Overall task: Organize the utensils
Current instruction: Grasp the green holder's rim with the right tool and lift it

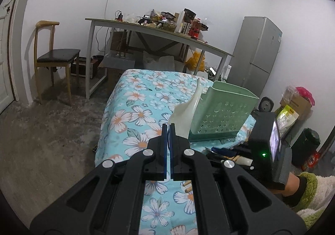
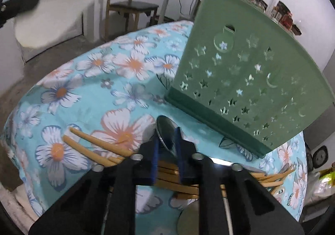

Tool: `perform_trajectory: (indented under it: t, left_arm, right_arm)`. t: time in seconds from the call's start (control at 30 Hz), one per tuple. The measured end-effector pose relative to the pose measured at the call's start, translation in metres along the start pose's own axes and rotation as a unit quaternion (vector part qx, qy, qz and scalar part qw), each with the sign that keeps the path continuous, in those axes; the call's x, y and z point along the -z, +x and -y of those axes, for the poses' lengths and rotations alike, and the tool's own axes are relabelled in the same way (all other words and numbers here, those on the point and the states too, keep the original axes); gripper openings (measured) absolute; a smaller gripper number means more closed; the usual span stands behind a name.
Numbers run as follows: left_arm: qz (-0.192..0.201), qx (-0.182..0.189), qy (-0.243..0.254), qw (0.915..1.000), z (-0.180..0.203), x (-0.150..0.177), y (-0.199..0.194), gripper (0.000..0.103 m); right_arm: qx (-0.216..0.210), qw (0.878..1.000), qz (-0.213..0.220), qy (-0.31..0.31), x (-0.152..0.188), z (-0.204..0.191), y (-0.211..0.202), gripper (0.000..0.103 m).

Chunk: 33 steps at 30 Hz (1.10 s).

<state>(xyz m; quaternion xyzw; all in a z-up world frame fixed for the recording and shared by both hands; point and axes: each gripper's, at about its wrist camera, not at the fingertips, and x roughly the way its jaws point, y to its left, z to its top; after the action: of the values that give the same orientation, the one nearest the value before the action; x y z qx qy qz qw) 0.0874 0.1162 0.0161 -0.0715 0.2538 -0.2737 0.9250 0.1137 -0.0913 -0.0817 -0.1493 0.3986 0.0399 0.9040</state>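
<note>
Jaws of the left gripper [image 1: 168, 128] are clenched on a white rice paddle [image 1: 184, 113], held raised just left of the green utensil holder [image 1: 224, 113]. The right gripper [image 2: 167, 140] seems nearly closed around a metal spoon [image 2: 167, 134] above wooden chopsticks [image 2: 94, 147]. The floral tablecloth [image 1: 134, 105] lies bare to the left.

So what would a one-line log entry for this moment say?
left hand-held gripper: shut on cream plastic rice paddle | right hand-held gripper: around metal spoon | green perforated plastic caddy: upright
</note>
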Motion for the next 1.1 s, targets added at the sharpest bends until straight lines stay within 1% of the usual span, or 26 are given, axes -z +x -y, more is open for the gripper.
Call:
perform_trajectory:
  t: [0.1,0.23,0.37,0.47,0.57,0.67,0.73,0.77,0.8,0.87,0.93,1.03,1.07,1.1]
  left_arm:
    - [0.007,0.004,0.004,1.0,0.002,-0.004,0.001,0.001]
    - [0.007,0.026,0.016,0.9995,0.008,-0.014,0.003,0.001]
    - [0.005,0.027,0.06,0.9978,0.022,-0.027,0.005,0.001]
    - [0.002,0.02,0.103,0.9944,0.035,-0.038,0.007,0.001]
    - [-0.016,0.008,0.158,0.9872,0.049,-0.046,0.011,0.001]
    - [-0.04,-0.018,0.227,0.9729,0.064,-0.054,0.016,0.001]
    - [-0.057,-0.039,0.273,0.9595,0.072,-0.061,0.019,0.001]
    - [-0.065,-0.044,0.286,0.9551,0.073,-0.065,0.021,0.001]
    - [-0.076,-0.046,0.303,0.9488,0.076,-0.07,0.024,0.001]
    - [-0.092,-0.041,0.329,0.9389,0.083,-0.078,0.027,0.001]
    - [-0.111,-0.039,0.365,0.9235,0.093,-0.084,0.031,0.001]
    - [-0.142,-0.039,0.395,0.9068,0.102,-0.094,0.039,0.001]
    - [-0.16,-0.036,0.405,0.8993,0.104,-0.099,0.045,0.001]
    - [-0.17,-0.035,0.411,0.8951,0.105,-0.102,0.048,0.001]
  right_arm:
    - [-0.001,1.0,0.008,0.011,-0.003,0.004,-0.006,0.012]
    - [0.002,0.999,0.033,0.036,-0.005,0.019,-0.029,0.01]
    - [0.005,0.995,0.065,0.076,-0.006,0.044,-0.055,0.007]
    - [0.003,0.991,0.084,0.108,-0.002,0.064,-0.071,0.006]
    - [0.003,0.986,0.101,0.133,-0.001,0.082,-0.083,0.004]
    - [0.004,0.981,0.119,0.153,0.001,0.097,-0.094,0.004]
    - [0.0,0.978,0.13,0.165,0.004,0.106,-0.1,0.004]
    - [-0.003,0.976,0.136,0.172,0.006,0.111,-0.103,0.004]
    - [-0.005,0.974,0.141,0.178,0.008,0.115,-0.106,0.004]
    - [-0.01,0.97,0.151,0.191,0.012,0.123,-0.11,0.004]
    - [-0.016,0.966,0.159,0.201,0.014,0.131,-0.114,0.004]
    - [-0.02,0.961,0.172,0.213,0.019,0.142,-0.119,0.004]
    - [-0.02,0.96,0.176,0.216,0.02,0.144,-0.12,0.004]
    - [-0.021,0.959,0.178,0.218,0.021,0.145,-0.121,0.004]
